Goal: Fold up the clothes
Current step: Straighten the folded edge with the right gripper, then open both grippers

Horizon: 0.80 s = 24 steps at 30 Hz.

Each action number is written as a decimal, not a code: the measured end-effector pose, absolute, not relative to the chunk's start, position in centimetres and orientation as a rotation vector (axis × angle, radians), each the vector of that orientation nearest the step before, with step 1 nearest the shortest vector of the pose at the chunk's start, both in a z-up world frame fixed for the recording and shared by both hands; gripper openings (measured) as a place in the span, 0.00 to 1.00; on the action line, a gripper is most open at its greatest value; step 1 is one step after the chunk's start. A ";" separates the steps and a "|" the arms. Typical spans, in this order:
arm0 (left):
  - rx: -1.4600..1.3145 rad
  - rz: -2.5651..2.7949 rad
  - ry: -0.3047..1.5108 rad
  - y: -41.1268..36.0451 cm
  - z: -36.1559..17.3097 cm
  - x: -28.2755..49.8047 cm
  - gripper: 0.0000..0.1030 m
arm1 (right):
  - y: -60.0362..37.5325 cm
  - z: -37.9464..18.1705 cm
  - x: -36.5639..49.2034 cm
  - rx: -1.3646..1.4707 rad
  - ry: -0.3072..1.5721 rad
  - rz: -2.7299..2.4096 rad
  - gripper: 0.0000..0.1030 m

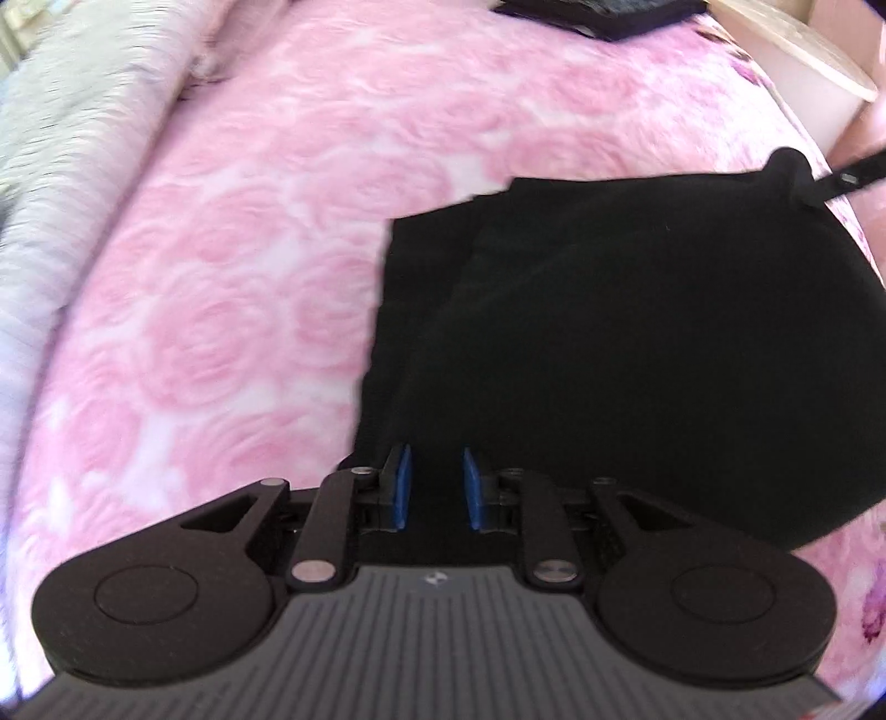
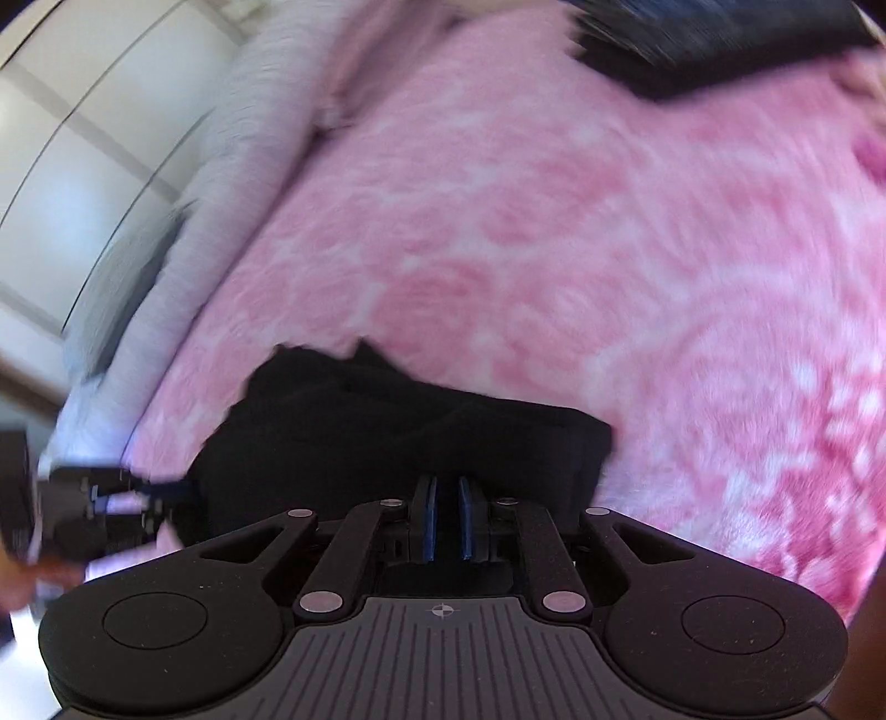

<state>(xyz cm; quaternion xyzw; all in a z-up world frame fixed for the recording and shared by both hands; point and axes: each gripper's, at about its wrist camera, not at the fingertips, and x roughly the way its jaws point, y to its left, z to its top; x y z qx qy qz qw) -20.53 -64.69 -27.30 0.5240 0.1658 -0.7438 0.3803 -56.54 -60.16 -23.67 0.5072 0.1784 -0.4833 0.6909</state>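
Observation:
A black garment (image 1: 637, 332) lies partly folded on a pink rose-patterned blanket (image 1: 249, 249). My left gripper (image 1: 437, 479) sits at the garment's near left edge with its blue pads (image 1: 403, 482) a small way apart and black cloth between them. My right gripper (image 2: 447, 518) has its blue pads (image 2: 429, 518) nearly together with black cloth of the same garment (image 2: 387, 432) in the narrow gap. The right gripper's tip also shows in the left wrist view (image 1: 841, 180), pinching a raised corner of the garment. The left gripper shows blurred in the right wrist view (image 2: 127, 498).
A grey-white fluffy blanket (image 1: 66, 166) runs along the left side of the bed. A dark folded item (image 1: 603, 14) lies at the far end. A pale round table (image 1: 797, 61) stands beyond the bed at the right. White cabinet doors (image 2: 83, 166) stand to the left.

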 end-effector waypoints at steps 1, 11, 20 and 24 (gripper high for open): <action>1.331 -1.883 0.428 -64.2 -26.8 -19.9 0.19 | -59.3 -22.7 -55.7 1.098 0.421 -1.041 0.11; 1.426 -1.842 0.382 -63.8 -32.0 -19.7 0.14 | -51.7 -25.3 -47.5 0.908 0.779 -0.862 0.11; 1.391 -1.867 0.321 -62.0 -31.7 -18.3 0.13 | -47.0 -27.2 -47.5 0.904 0.889 -1.091 0.11; 1.422 -1.834 0.328 -61.4 -30.6 -18.2 0.16 | -46.9 -23.7 -45.3 0.809 0.807 -1.109 0.11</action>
